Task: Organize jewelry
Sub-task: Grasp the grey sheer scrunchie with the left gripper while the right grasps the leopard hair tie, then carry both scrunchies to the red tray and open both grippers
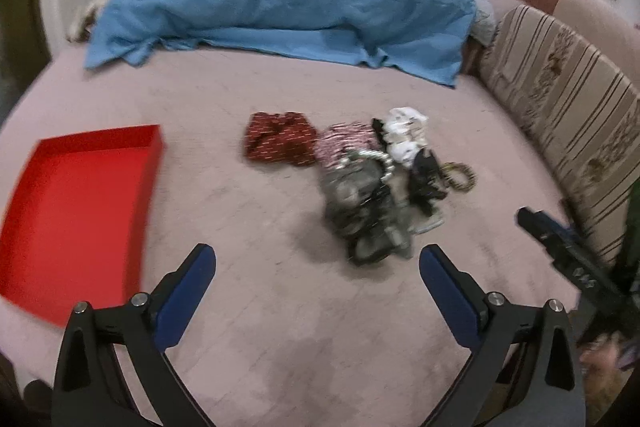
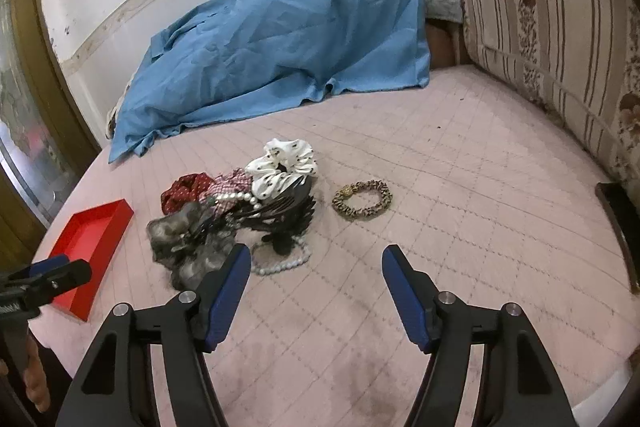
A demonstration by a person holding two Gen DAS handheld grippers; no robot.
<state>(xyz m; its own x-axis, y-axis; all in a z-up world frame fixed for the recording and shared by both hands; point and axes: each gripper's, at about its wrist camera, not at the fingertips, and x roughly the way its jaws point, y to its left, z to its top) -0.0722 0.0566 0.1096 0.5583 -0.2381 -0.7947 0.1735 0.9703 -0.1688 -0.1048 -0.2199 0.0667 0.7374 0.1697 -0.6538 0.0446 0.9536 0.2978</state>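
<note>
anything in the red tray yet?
No. In the left wrist view the red tray shows only its bare red floor; the accessories pile sits on the bed.

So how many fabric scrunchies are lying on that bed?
5 visible: dark red, red-and-white checked, white dotted, grey in the pile, and a leopard-print one apart to its right. More may be hidden underneath.
</note>
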